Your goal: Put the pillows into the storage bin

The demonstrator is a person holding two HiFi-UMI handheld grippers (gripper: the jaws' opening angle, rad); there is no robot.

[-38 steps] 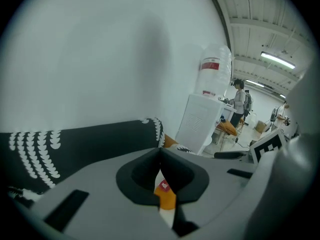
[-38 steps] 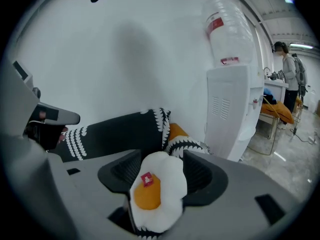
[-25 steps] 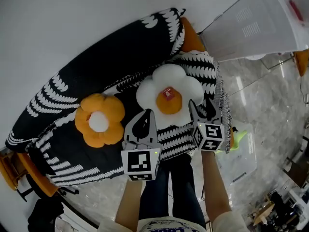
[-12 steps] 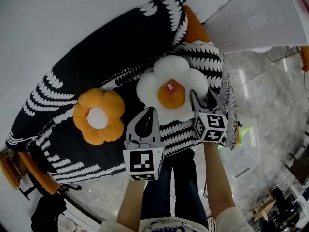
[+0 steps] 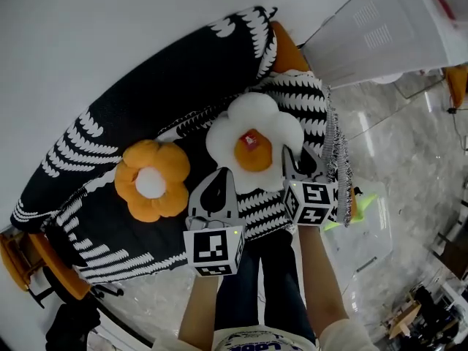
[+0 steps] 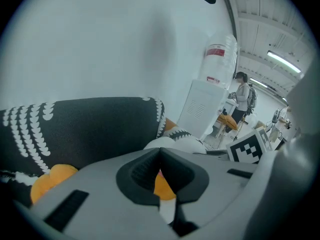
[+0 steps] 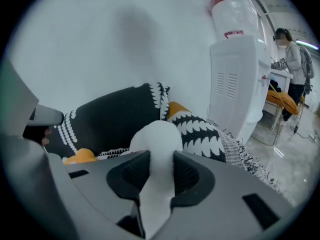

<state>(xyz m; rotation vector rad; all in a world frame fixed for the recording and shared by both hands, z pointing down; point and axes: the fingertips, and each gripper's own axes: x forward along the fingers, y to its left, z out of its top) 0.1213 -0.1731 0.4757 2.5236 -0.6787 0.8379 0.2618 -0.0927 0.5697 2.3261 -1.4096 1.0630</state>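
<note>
A white flower pillow (image 5: 252,141) with an orange centre lies on the sofa's black-and-white throw (image 5: 110,130). To its left lies an orange flower pillow (image 5: 151,181) with a white centre. My right gripper (image 5: 300,158) is at the white pillow's right front petal; its jaws are closing. In the right gripper view that petal (image 7: 159,139) is squeezed between the pads of the right gripper (image 7: 161,166). My left gripper (image 5: 221,174) hovers over the front edge of the white pillow. Its jaws meet at the tip, with nothing between them, in the left gripper view (image 6: 160,156).
A clear storage bin (image 5: 363,241) stands on the floor to the right of the sofa, with a green thing (image 5: 356,205) beside it. A white water dispenser (image 5: 380,28) stands at the sofa's far right end. A person (image 7: 295,69) stands far off.
The right gripper's jaws have narrowed from wide open onto the white pillow's petal. The left gripper has stayed nearly in place.
</note>
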